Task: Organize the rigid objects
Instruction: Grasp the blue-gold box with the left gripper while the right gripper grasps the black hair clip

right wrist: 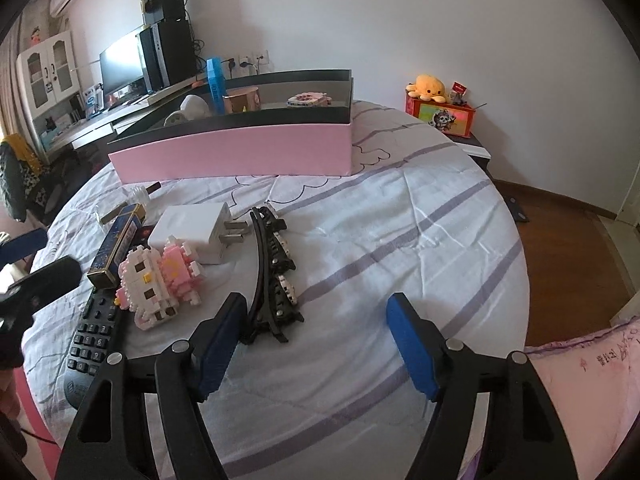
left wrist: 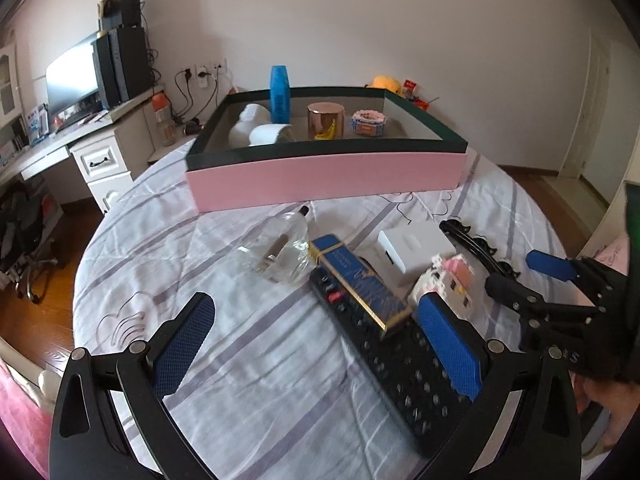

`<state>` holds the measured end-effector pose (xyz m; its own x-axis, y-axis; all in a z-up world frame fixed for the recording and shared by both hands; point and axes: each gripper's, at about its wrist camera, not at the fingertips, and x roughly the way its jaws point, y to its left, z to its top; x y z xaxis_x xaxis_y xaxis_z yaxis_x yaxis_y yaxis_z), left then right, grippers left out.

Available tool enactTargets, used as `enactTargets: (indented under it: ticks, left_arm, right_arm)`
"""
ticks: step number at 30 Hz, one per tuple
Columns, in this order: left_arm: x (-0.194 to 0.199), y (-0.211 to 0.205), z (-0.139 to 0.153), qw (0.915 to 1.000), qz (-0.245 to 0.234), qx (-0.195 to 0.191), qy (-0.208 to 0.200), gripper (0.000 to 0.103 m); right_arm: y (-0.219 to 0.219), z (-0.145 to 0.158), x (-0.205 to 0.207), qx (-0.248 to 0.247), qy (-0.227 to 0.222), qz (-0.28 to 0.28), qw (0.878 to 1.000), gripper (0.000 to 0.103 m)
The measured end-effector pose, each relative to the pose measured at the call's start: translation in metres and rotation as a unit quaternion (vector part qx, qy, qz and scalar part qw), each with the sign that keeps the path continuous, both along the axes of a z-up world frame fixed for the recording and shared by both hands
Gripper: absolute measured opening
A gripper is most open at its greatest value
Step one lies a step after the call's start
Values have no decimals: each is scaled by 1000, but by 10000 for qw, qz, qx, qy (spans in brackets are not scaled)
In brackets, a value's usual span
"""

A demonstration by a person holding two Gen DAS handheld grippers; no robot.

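A pink box with a dark rim (left wrist: 324, 176) (right wrist: 240, 152) stands at the far side of the bed and holds a blue bottle (left wrist: 279, 94), a copper jar (left wrist: 325, 121), white items and a brick model. In front of it lie a clear glass bottle (left wrist: 286, 250), a blue and gold box (left wrist: 360, 280) (right wrist: 118, 240), a black remote (left wrist: 400, 364) (right wrist: 94, 340), a white charger (left wrist: 414, 250) (right wrist: 192, 232), a pink brick toy (left wrist: 448, 280) (right wrist: 154, 280) and a black hair clip (right wrist: 274, 276). My left gripper (left wrist: 320, 344) is open above the remote. My right gripper (right wrist: 316, 344) is open, its left finger beside the hair clip.
The bed has a white striped sheet (right wrist: 400, 240). A desk with a monitor (left wrist: 72, 76) stands at the left. A side table with a yellow plush and a red box (right wrist: 440, 114) stands at the right. Wooden floor (right wrist: 568, 264) lies beyond the bed's right edge.
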<state>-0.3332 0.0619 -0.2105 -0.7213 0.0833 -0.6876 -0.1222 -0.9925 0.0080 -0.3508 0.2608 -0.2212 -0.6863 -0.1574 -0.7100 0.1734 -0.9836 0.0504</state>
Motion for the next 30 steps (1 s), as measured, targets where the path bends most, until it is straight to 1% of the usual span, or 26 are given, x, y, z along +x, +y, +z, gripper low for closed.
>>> enactTargets:
  ticks: [3, 7, 8, 10, 11, 12, 13, 14, 15, 17, 19, 21, 22, 23, 24, 26, 27, 28, 29, 30]
  left_arm:
    - [-11, 7, -6, 9999, -25, -16, -146, 103]
    - [-22, 6, -17, 9993, 67, -86, -367, 102]
    - [-24, 3, -20, 9990, 90, -44, -433, 102]
    - [-26, -6, -22, 9984, 115, 237, -507, 98]
    - [-25, -10, -22, 9979, 39, 376, -523, 92]
    - [-24, -11, -22, 9976, -48, 439, -530, 86]
    - [-23, -10, -22, 9974, -157, 450, -537, 82]
    - [-21, -10, -20, 9972, -264, 482, -514, 73]
    - [-19, -10, -19, 9966, -356, 531, -518, 60]
    - [-17, -8, -18, 9945, -589, 668, -547, 47]
    - [-15, -6, -16, 9952, -626, 548, -513, 45]
    - [-11, -4, -12, 9949, -740, 516, -445, 33]
    - [-10, -4, -11, 9952, -725, 478, -441, 28]
    - [-12, -3, -11, 9956, -719, 375, -463, 21]
    - [-11, -4, -11, 9956, -747, 327, -461, 21]
    - [-11, -9, -11, 9952, -744, 403, -487, 21]
    - [-10, -11, -11, 9955, -709, 396, -483, 21]
    - [-9, -12, -11, 9957, -701, 369, -483, 20]
    - [-8, -14, -11, 9959, -684, 355, -479, 20]
    - [-6, -17, -10, 9962, -629, 347, -484, 20]
  right_arm:
    - [1, 0, -3, -55, 2, 26, 10000, 74]
    - [0, 0, -8, -64, 3, 74, 10000, 74]
    - [0, 0, -8, -72, 11, 83, 9999, 74]
    - [-1, 0, -11, -84, 19, 134, 9999, 74]
    - [-2, 0, -12, -55, 28, 151, 9999, 74]
    - [-3, -1, -13, -38, 28, 174, 9998, 74]
    - [-4, -1, -14, -22, 26, 195, 9998, 74]
    - [-4, -1, -15, -10, 23, 203, 9998, 74]
    - [-6, 0, -16, 5, 23, 235, 9997, 74]
    - [-7, 1, -17, 5, 32, 280, 9996, 74]
    - [-8, 1, -18, 4, 11, 331, 9995, 74]
    - [-9, 2, -18, 0, 11, 356, 9994, 68]
    - [-9, 3, -18, 10, 10, 374, 9993, 59]
    - [-9, 3, -18, 12, 10, 378, 9993, 52]
    - [-10, 4, -18, 2, -25, 415, 9991, 49]
    - [-11, 4, -18, 31, -31, 429, 9991, 35]
    - [-12, 4, -18, 26, -46, 462, 9989, 31]
    - [-13, 5, -18, 11, -54, 500, 9987, 23]
    - [-15, 5, -17, 10, -72, 526, 9986, 20]
    - [-16, 5, -17, 34, -80, 538, 9985, 20]
